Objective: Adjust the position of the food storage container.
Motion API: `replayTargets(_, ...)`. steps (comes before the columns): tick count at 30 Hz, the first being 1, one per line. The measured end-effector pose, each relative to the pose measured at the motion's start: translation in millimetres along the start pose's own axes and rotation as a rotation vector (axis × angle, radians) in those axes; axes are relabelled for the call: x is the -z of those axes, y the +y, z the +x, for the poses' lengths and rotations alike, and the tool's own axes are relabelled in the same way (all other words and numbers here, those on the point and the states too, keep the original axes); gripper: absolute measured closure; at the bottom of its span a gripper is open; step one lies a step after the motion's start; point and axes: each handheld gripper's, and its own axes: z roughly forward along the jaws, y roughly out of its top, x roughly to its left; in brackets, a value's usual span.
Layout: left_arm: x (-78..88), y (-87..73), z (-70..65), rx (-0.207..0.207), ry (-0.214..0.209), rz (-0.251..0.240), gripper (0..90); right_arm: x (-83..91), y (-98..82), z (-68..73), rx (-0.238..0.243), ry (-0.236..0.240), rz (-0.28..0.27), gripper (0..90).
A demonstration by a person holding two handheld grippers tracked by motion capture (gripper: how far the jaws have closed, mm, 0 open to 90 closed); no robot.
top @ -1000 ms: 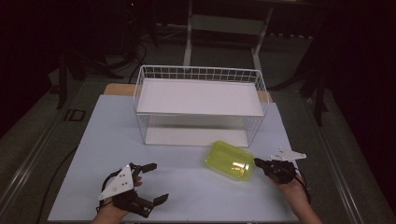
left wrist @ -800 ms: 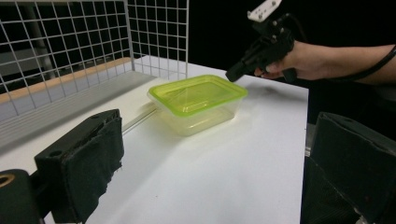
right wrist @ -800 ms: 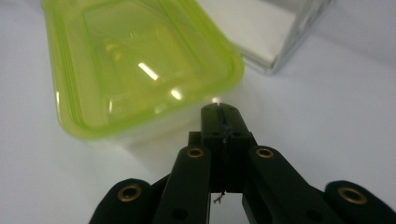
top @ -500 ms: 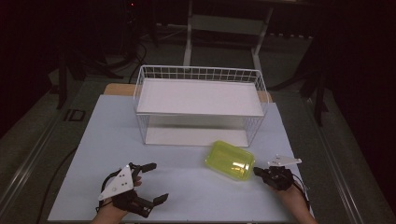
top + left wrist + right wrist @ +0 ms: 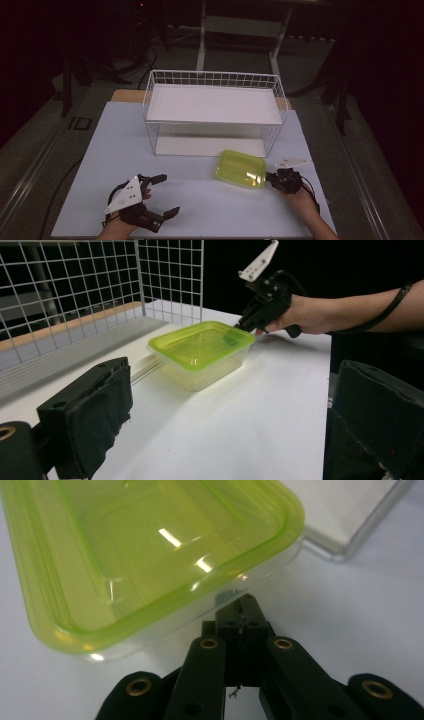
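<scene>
Yellow-green lidded container (image 5: 241,168) is lying just left of the closed right claw (image 5: 272,177), tips nudging its short end; left claw (image 5: 166,195) is gaping open, well apart.

From above my side, the high view looks forward and down over the white table (image 5: 200,200). My left gripper's camera looks low across it from farther off; my right gripper's camera sits very close. All three share the translucent yellow-green lidded plastic box (image 5: 241,168) (image 5: 202,352) (image 5: 145,555).
</scene>
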Motion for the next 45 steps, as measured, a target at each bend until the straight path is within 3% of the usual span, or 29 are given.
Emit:
replayTargets(10, -1.1, -1.4, 0.2, 0.004, -0.003, 0.009, 3.3, -26.6, 24.9, 8.8, 0.043, 0.006, 0.005, 90.0)
replayTargets(23, -0.3, -1.2, 0.4, 0.008, 0.001, 0.002, 3.3, -53.1, 47.0, 22.9, 0.046, 0.047, -0.005, 90.0)
replayTargets(29, 0.7, -1.5, 1.0, 0.01, 0.005, 0.002, 3.3, -52.1, 47.9, 29.3, 0.05, 0.025, -0.009, 90.0)
replayTargets(34, -0.4, -1.8, 1.0, 0.012, 0.006, 0.005, 3.3, -50.7, 45.2, 33.1, 0.055, 0.031, -0.008, 90.0)
replayTargets(45, 0.3, -2.5, 0.9, 0.018, 0.007, 0.004, 3.3, -64.5, 55.9, 38.4, 0.046, 0.054, -0.008, 90.0)
